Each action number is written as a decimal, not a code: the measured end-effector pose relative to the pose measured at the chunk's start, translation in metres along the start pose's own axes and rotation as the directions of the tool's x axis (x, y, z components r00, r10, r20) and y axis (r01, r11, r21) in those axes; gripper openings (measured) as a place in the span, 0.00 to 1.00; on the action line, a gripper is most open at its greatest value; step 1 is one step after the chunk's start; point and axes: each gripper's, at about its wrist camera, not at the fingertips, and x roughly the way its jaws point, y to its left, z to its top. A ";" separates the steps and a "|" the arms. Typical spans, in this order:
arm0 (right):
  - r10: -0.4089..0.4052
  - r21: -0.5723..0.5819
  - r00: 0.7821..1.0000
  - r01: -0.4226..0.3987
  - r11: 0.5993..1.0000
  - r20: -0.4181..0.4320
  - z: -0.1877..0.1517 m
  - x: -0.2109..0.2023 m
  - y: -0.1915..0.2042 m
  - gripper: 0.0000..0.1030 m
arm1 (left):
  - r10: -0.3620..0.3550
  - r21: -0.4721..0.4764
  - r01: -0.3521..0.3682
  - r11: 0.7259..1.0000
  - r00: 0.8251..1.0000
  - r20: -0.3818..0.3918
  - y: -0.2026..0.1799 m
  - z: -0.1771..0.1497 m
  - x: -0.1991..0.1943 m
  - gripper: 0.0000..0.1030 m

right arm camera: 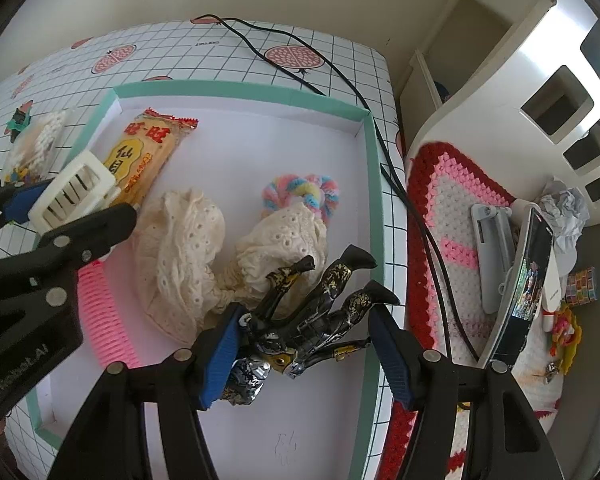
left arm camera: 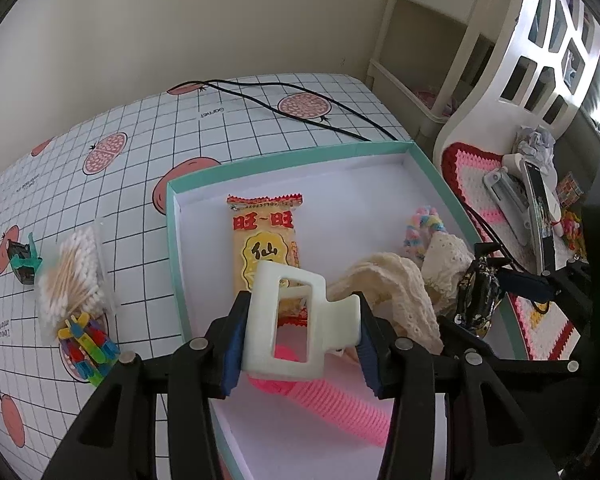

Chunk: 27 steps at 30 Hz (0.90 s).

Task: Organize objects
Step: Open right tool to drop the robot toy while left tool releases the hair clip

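Fingers (left arm camera: 236, 336) clamp hair claw (left arm camera: 296, 320) above crowded box (left arm camera: 172, 240).

The left gripper (left arm camera: 300, 316) is clamped on a white hair claw (left arm camera: 296, 320). The right gripper (right arm camera: 304, 344) is closed around a dark figurine (right arm camera: 312, 316).

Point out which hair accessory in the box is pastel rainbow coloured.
The fluffy twisted scrunchie near the box's right wall, striped pink, blue and yellow. The lace ones beside it are plain cream.
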 end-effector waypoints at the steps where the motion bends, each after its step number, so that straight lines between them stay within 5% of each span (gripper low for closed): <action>1: 0.001 0.000 1.000 -0.001 1.000 0.000 0.000 0.000 0.000 0.66 | -0.002 -0.001 0.002 1.000 1.000 -0.003 0.000 0.000 0.001 0.49; 19: 0.026 0.008 1.000 -0.026 1.000 0.014 0.003 -0.010 -0.001 0.68 | -0.059 -0.034 0.059 0.998 0.998 0.000 0.007 0.006 -0.014 0.56; 27: 0.053 0.049 0.996 -0.057 0.997 0.069 0.008 -0.028 -0.004 0.68 | -0.029 -0.044 0.031 0.999 0.999 0.046 0.018 0.012 -0.033 0.56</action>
